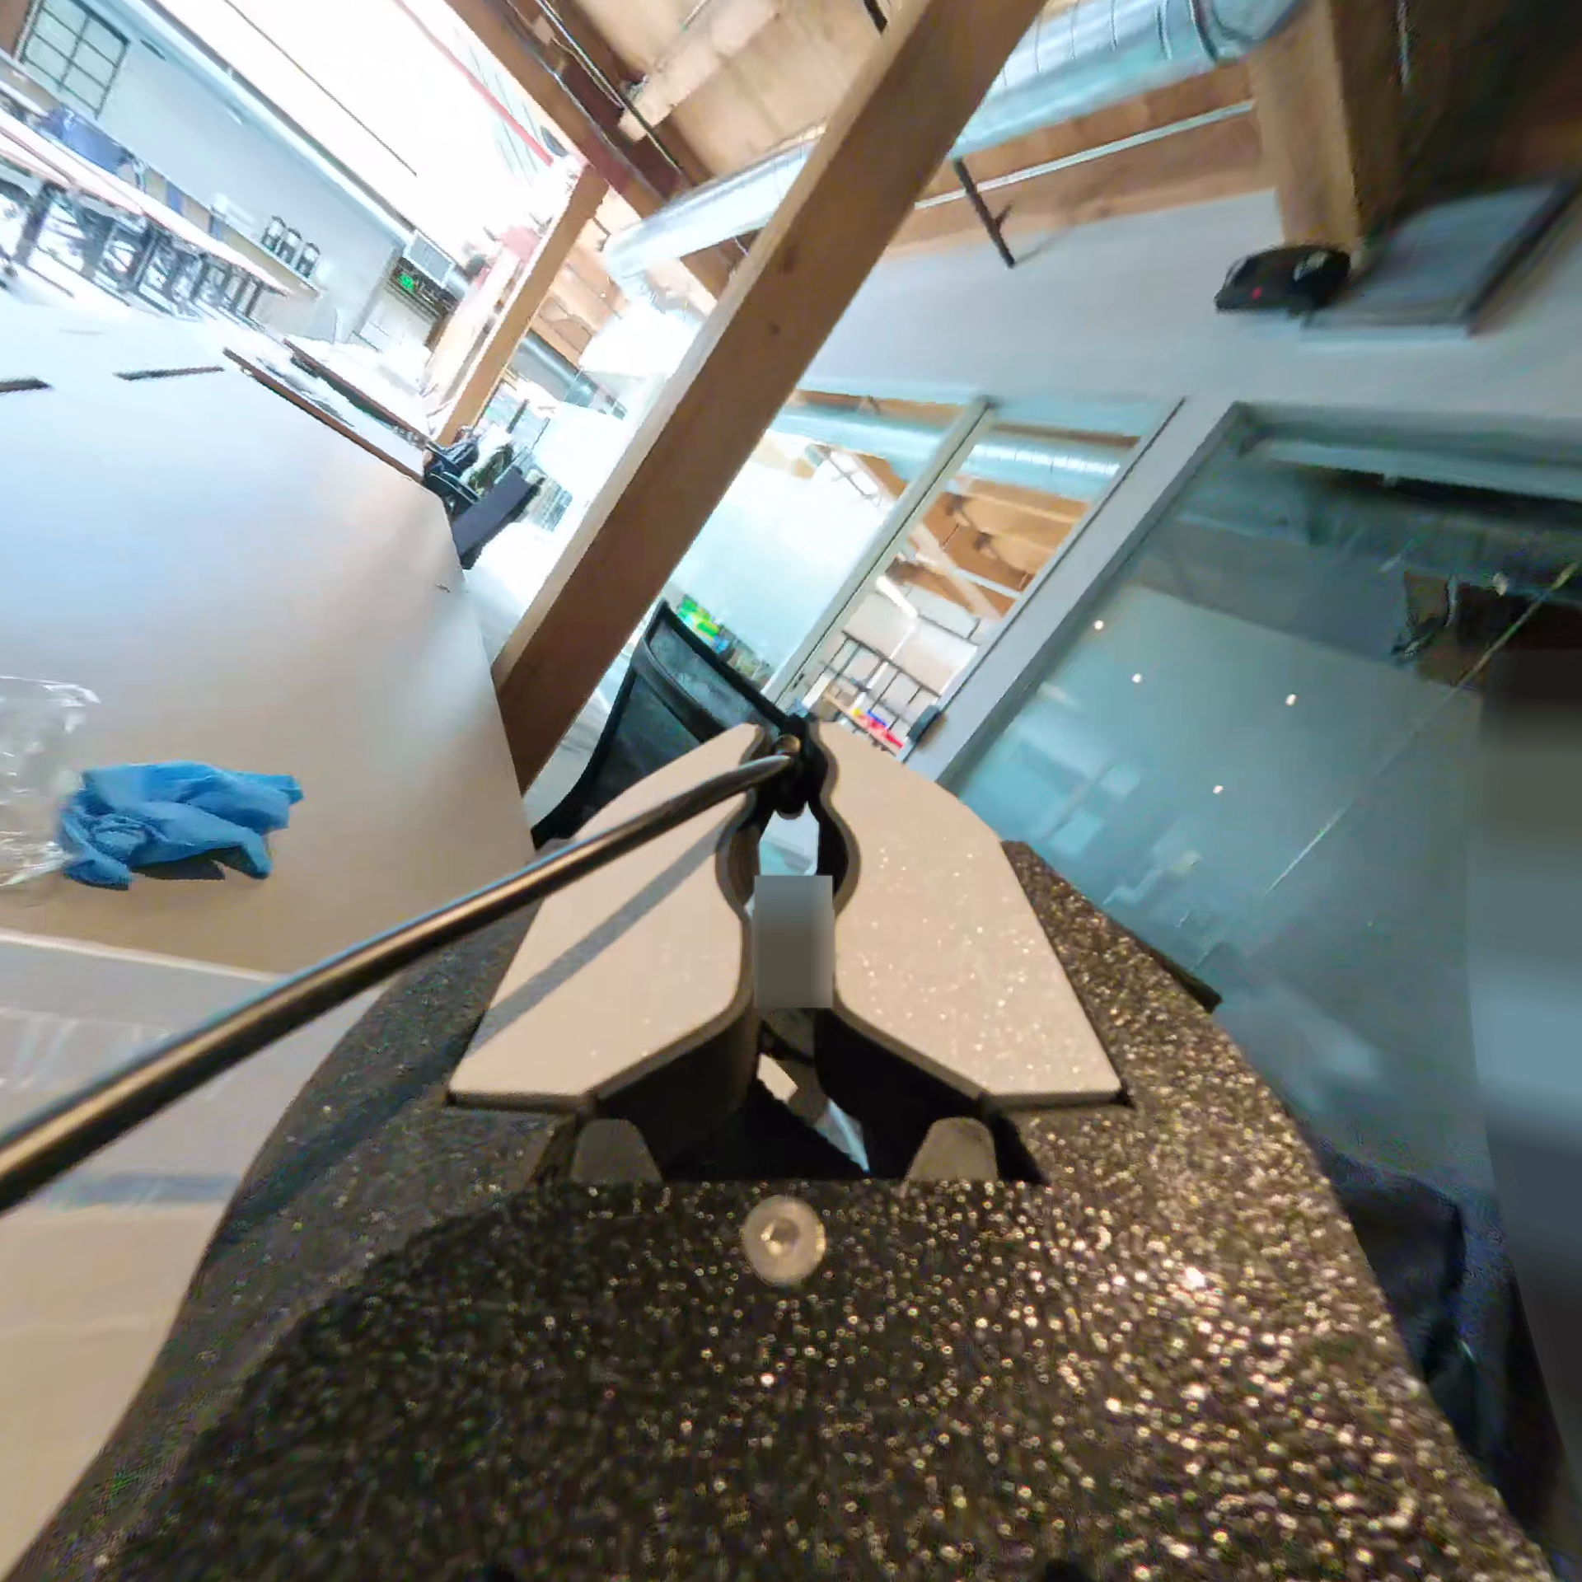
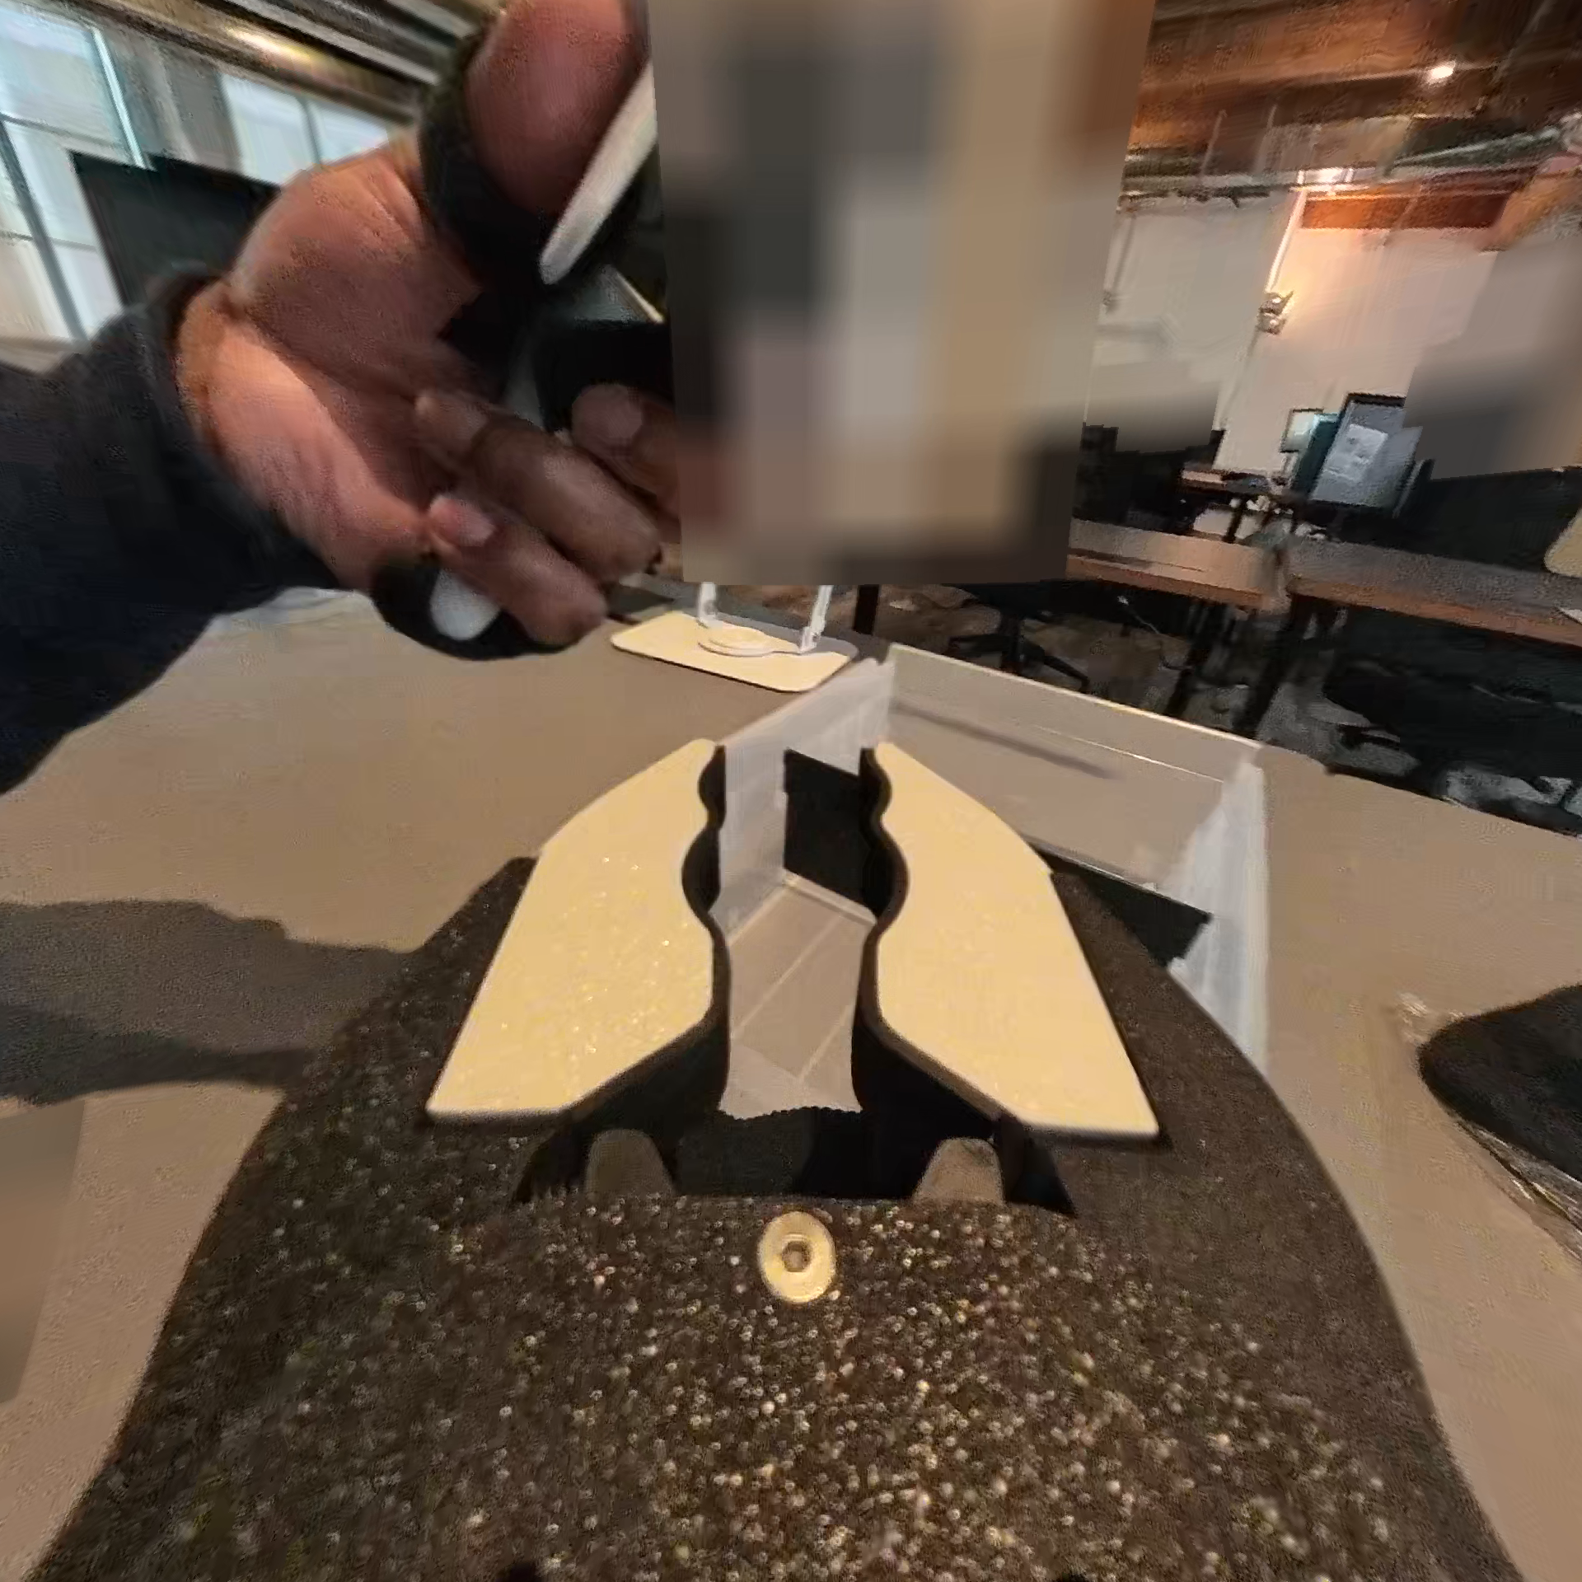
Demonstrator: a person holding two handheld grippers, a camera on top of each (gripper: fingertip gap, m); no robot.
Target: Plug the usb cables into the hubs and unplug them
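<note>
A tan table fills the lower half of the right wrist view, where the right gripper holds its fingers spread over a clear bin at centre, while the left gripper, tilted, pinches a thin black cable running to the lower left, blue gloves at left.

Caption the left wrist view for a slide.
Left gripper, tilted up off the table, jaws shut on a thin black cable; blue gloves lie behind.
</note>
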